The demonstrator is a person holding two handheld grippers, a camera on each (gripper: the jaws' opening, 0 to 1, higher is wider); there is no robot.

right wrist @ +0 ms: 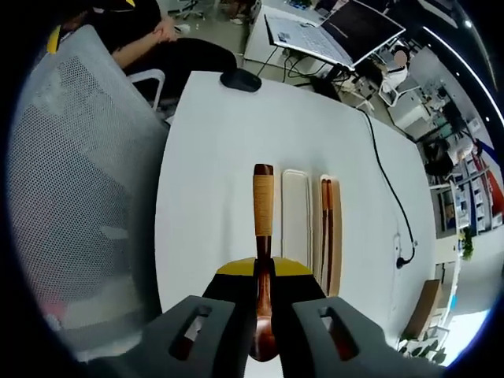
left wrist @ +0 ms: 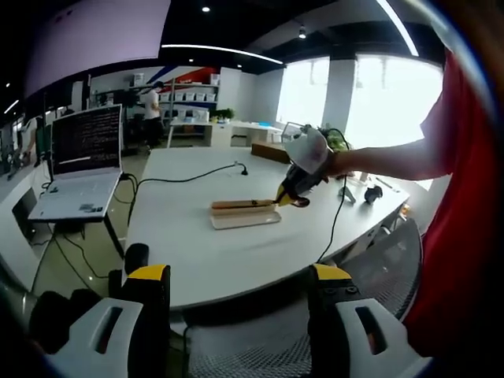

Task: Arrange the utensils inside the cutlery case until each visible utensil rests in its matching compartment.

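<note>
In the right gripper view my right gripper (right wrist: 264, 272) is shut on a dark wooden utensil (right wrist: 263, 206) with a tan wrapped handle that points away from me. It hangs just left of the cutlery case (right wrist: 297, 216), whose cream slot is bare. The wooden slot beside it holds a pair of dark chopsticks (right wrist: 326, 228). In the left gripper view my left gripper (left wrist: 240, 276) is open and holds nothing, back from the table's near edge. Across the table the case (left wrist: 244, 214) lies flat, with the right gripper (left wrist: 293, 191) at its right end.
A black mouse (right wrist: 240, 80) and an open laptop (right wrist: 331, 31) lie at the table's far end. A black cable (right wrist: 386, 185) runs beside the case. A mesh chair (right wrist: 79, 173) stands at the table edge. A red sleeve (left wrist: 465, 197) fills the right of the left gripper view.
</note>
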